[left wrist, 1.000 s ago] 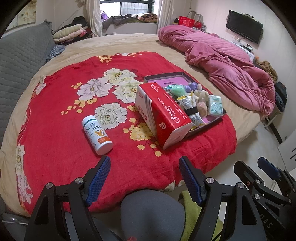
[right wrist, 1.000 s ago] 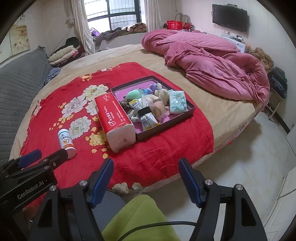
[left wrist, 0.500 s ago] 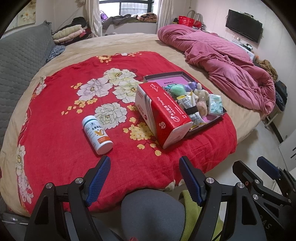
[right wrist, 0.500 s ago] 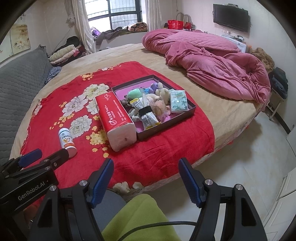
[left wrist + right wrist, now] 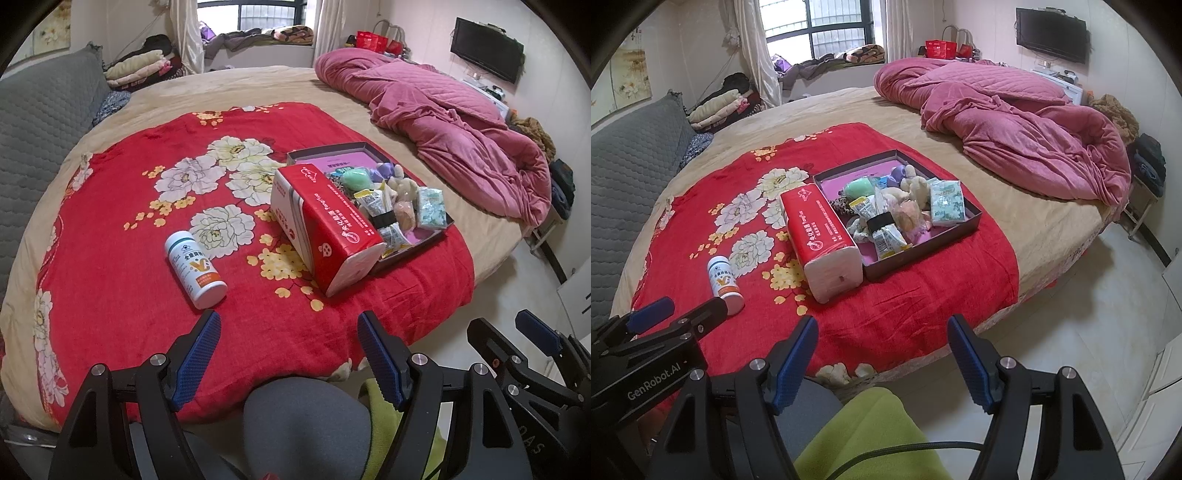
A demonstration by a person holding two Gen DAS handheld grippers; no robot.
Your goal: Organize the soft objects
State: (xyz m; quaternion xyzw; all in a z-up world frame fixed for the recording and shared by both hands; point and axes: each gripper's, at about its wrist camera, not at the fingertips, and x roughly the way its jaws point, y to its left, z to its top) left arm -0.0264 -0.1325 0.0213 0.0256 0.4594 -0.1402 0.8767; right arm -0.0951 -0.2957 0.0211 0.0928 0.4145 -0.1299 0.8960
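A dark tray lies on the red flowered blanket. It holds a green soft toy, a beige plush, a tissue pack and snack packets. A red tissue box lies against the tray's left side. A white bottle lies left of it. My left gripper is open and empty, near the bed's front edge. My right gripper is open and empty, beside it to the right.
A crumpled pink quilt covers the bed's right side. A grey quilted headboard is at the left, folded clothes at the back. Bare floor lies right of the bed. Each gripper shows in the other's view.
Both grippers have barely shifted; the scene is almost unchanged and nothing on the bed has moved.
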